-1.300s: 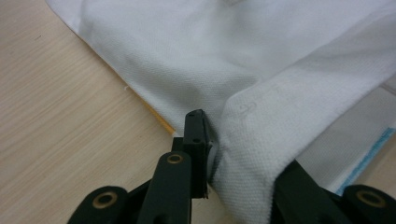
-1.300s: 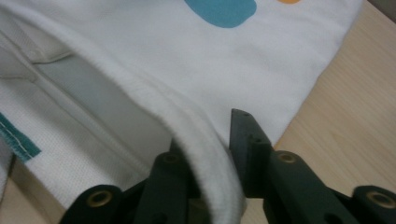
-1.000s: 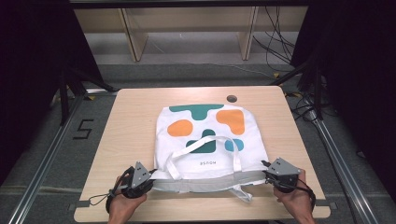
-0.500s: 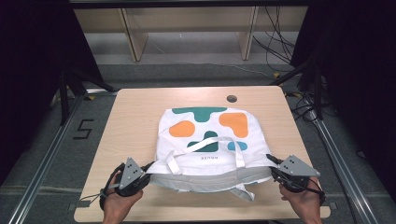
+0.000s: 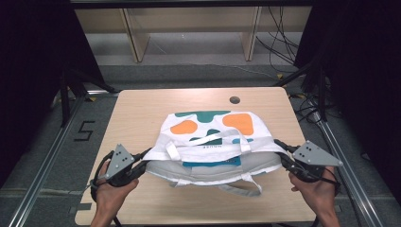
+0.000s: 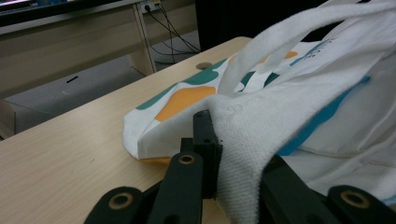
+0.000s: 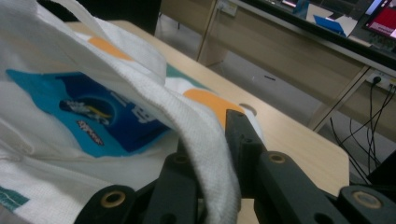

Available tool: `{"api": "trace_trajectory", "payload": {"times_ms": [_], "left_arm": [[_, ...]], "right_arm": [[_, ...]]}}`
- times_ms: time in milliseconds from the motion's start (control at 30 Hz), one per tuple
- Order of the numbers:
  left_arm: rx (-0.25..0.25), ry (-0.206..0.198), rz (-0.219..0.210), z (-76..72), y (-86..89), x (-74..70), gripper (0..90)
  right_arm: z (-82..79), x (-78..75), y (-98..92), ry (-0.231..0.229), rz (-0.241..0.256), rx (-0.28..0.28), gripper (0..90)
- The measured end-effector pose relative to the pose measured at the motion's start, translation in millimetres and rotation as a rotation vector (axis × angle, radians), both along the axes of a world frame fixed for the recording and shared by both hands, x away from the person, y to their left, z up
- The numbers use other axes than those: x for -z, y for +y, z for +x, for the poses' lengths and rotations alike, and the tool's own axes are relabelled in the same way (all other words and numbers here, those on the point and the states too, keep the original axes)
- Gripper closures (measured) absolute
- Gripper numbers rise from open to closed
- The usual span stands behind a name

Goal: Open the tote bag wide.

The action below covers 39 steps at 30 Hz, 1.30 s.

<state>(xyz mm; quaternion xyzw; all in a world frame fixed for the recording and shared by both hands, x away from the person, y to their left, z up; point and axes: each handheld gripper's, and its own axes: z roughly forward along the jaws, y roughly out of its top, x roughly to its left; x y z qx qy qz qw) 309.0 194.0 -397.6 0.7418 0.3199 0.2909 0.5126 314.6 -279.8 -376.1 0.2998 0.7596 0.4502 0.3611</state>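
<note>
High view: the tote bag [image 5: 213, 146] is held open at the desk's [image 5: 142, 109] near edge. Left gripper view: left tongs [image 6: 212, 154] are clamped on the rim. Right gripper view: right tongs [image 7: 212, 158] likewise; the blue packet [image 7: 93, 116] could be spilled if cloth slips.

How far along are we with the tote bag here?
Done: a blue packet already lies inside the tote bag. In hand: the left gripper and right gripper each pinch the upper edge of the mouth, lifted open off the table. Left: probably releasing or closing the mouth.
</note>
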Motion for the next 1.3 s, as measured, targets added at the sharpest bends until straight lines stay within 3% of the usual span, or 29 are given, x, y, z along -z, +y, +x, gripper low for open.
{"api": "trace_trajectory", "payload": {"times_ms": [167,300,333,400,500,533,867,967,1033,1100,1133,1233,1300], "left_arm": [[-0.037,-0.026,-0.032,9.7,1.7,-20.1,85.9],[-0.024,-0.051,-0.05,18.3,-1.3,-33.5,86.0],[-0.024,-0.059,-0.044,19.5,-1.8,-37.3,86.0],[-0.017,-0.076,-0.035,21.8,-3.0,-50.8,86.0],[-0.011,-0.099,-0.028,22.1,-3.7,-61.9,86.1],[-0.012,-0.116,-0.025,21.0,-5.0,-68.6,86.1],[0.028,-0.186,-0.03,8.7,-7.3,-109.8,86.1],[0.044,-0.192,-0.056,6.9,-6.8,-117.9,86.2],[0.047,-0.192,-0.08,8.2,-6.6,-120.6,86.1],[0.035,-0.173,-0.054,15.2,-7.5,-118.2,86.1],[0.029,-0.16,-0.066,20.6,-7.6,-114.3,86.1],[0.023,-0.12,-0.107,34.7,-4.0,-103.2,86.1],[0.021,-0.1,-0.092,39.2,-4.4,-94.9,86.1]], "right_arm": [[9.7,-18.6,-0.1,-0.013,0.007,-0.009,82.2],[18.1,-31.4,-1.7,-0.025,0.022,-0.007,82.2],[19.3,-33.4,-1.6,-0.01,0.032,-0.01,82.2],[22.3,-41.9,-4.4,-0.027,0.048,-0.001,82.3],[23.8,-50.6,-7.3,-0.041,0.048,-0.012,82.3],[20.4,-61.3,-8.2,-0.054,0.068,-0.001,82.3],[10.8,-100.0,-15.1,-0.106,0.065,-0.026,82.4],[8.8,-109.5,-15.9,-0.126,0.064,-0.027,85.9],[9.0,-113.6,-16.4,-0.125,0.087,-0.042,86.1],[10.8,-114.7,-15.0,-0.12,0.087,-0.041,86.1],[13.3,-112.9,-13.6,-0.121,0.067,-0.032,86.1],[26.5,-101.8,-13.8,-0.102,0.074,-0.028,86.1],[28.5,-98.1,-12.6,-0.083,0.082,-0.022,86.1]]}}
